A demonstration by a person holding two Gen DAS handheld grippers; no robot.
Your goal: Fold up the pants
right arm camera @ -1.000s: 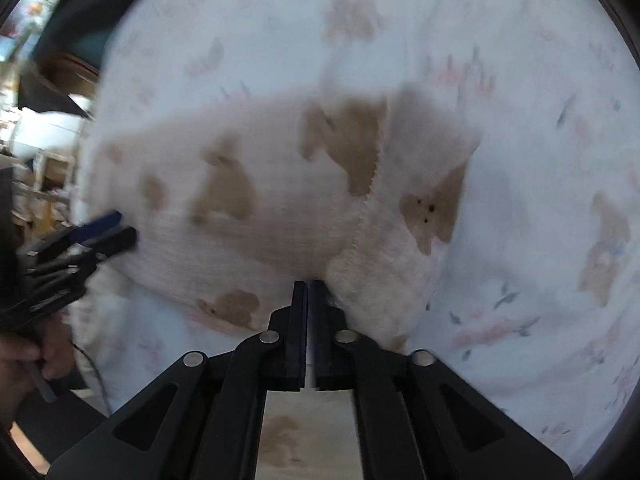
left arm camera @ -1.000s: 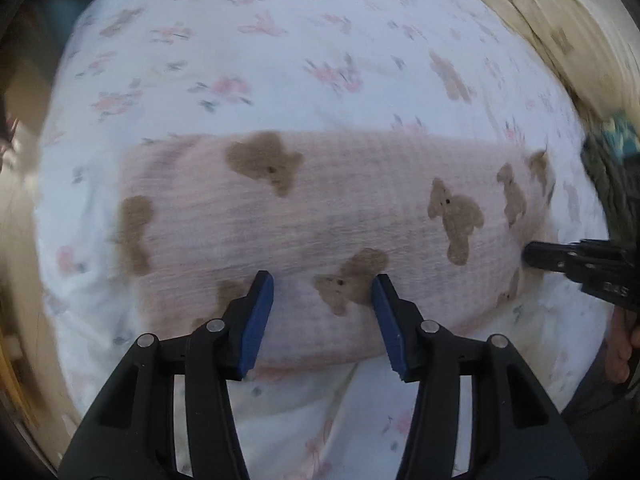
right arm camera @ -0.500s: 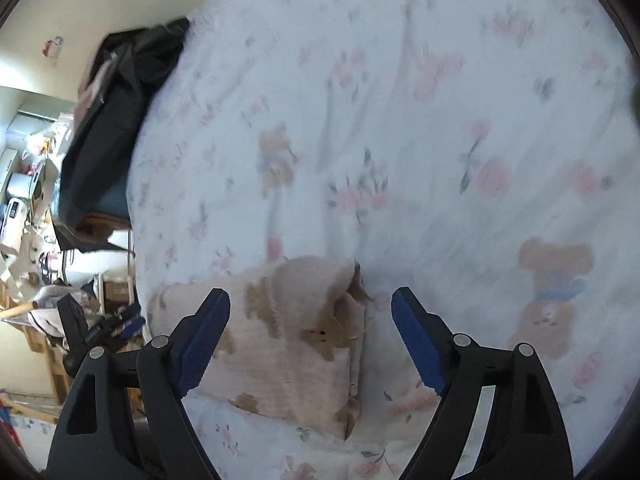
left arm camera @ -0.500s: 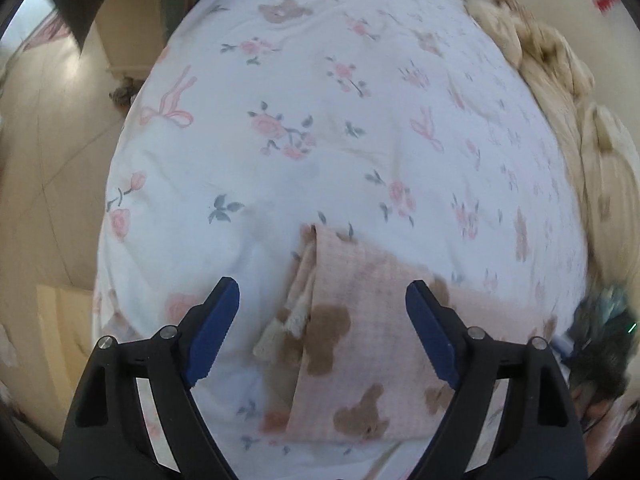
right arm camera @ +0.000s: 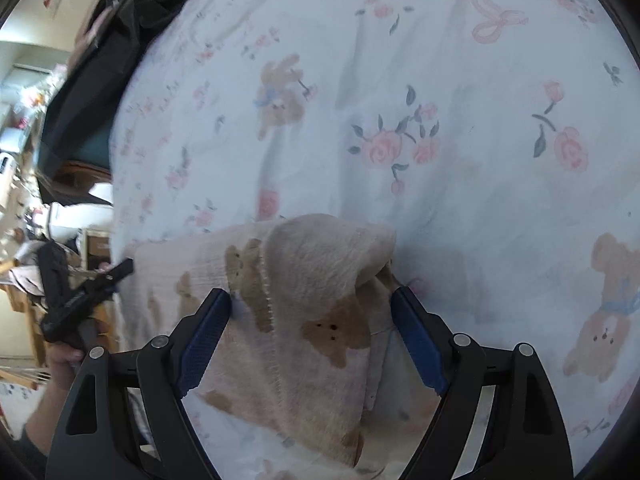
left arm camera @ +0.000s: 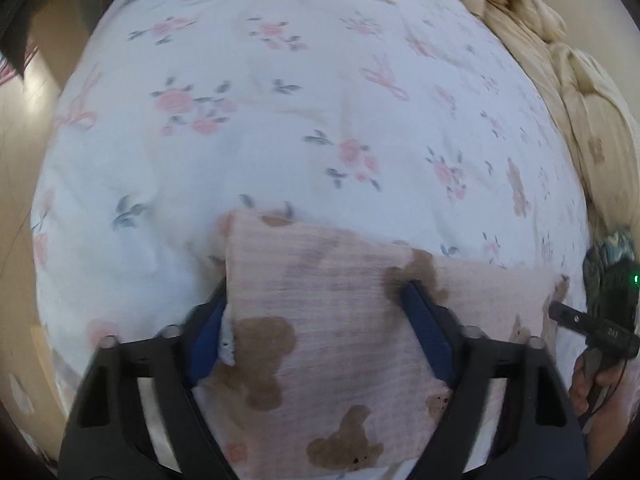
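Pants [left arm camera: 332,320] folded on bedsheet [left arm camera: 280,120], both jaws straddling its ends

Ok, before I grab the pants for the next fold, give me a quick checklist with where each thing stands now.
1. Left tool open: ok.
2. Right tool open: ok.
3. Pants lying between the left tool's fingers: ok.
4. Pants end between the right tool's fingers: ok.
5. Fold lying flat: not ok, the end by the right tool bulges up.
6. Fabric touching the fingers: cannot tell.
7. Bedsheet ahead of the pants free of other items: ok.
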